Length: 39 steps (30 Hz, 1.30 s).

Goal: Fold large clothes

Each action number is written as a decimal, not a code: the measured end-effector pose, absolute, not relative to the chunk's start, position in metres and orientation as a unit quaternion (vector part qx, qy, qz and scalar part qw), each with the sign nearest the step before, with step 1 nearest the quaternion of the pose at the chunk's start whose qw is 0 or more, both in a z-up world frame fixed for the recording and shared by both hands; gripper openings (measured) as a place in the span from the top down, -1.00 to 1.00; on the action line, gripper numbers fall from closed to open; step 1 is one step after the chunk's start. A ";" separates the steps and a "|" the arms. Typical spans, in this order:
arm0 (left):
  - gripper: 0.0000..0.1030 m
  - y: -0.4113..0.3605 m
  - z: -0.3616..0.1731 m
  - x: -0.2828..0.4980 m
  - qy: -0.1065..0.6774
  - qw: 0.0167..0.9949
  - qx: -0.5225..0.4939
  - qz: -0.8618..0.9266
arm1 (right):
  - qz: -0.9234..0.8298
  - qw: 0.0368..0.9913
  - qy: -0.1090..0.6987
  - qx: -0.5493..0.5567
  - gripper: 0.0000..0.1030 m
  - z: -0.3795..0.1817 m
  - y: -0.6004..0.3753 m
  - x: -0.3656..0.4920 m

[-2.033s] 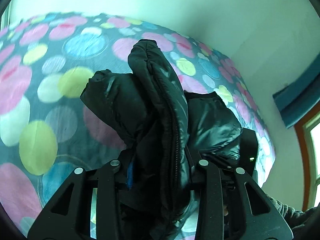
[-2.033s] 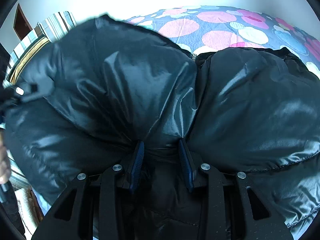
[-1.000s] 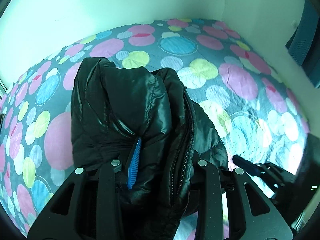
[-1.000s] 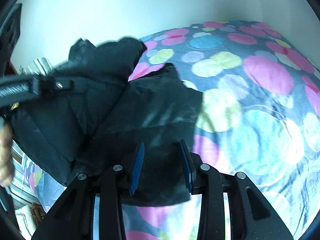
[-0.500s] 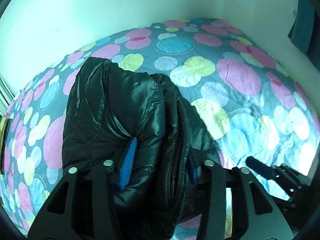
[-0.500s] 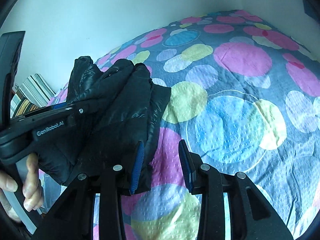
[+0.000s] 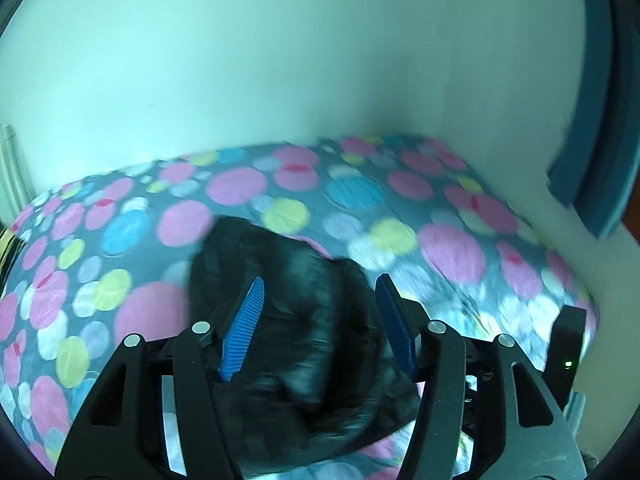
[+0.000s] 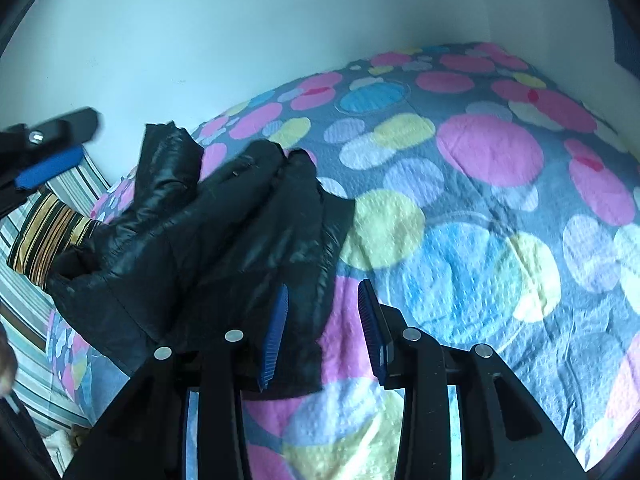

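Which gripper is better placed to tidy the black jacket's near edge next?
Probably the right gripper: open, empty, and right at the near edge of the jacket. The left gripper, jaws just opened, sits above it.

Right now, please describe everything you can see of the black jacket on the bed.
The black jacket is a shiny, quilted puffer garment that looks like thin nylon. It lies folded into a thick bundle on the polka-dot bedspread, near the side with the striped cloth. One puffy part sticks up at its far end. No tongs grip it: the left tongs have just been opening and stand above it, blurred; the right tongs hang open over its near edge.
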<state>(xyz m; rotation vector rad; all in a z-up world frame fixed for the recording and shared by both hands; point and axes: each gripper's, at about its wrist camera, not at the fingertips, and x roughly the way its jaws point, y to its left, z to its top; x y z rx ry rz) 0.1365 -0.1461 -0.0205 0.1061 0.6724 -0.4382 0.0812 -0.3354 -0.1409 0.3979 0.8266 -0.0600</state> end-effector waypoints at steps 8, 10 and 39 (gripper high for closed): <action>-0.16 -0.060 -0.044 0.174 0.349 0.929 0.013 -0.124 | -0.004 0.913 0.370 0.174 -0.09 -0.099 -0.307 0.110; -0.16 -0.047 -0.057 0.182 0.365 0.924 0.002 -0.115 | 0.005 0.917 0.362 0.170 -0.10 -0.088 -0.297 0.118; -0.10 -0.149 -0.161 0.176 0.431 0.863 0.082 -0.251 | -0.028 0.854 0.476 0.208 0.66 -0.178 -0.340 0.169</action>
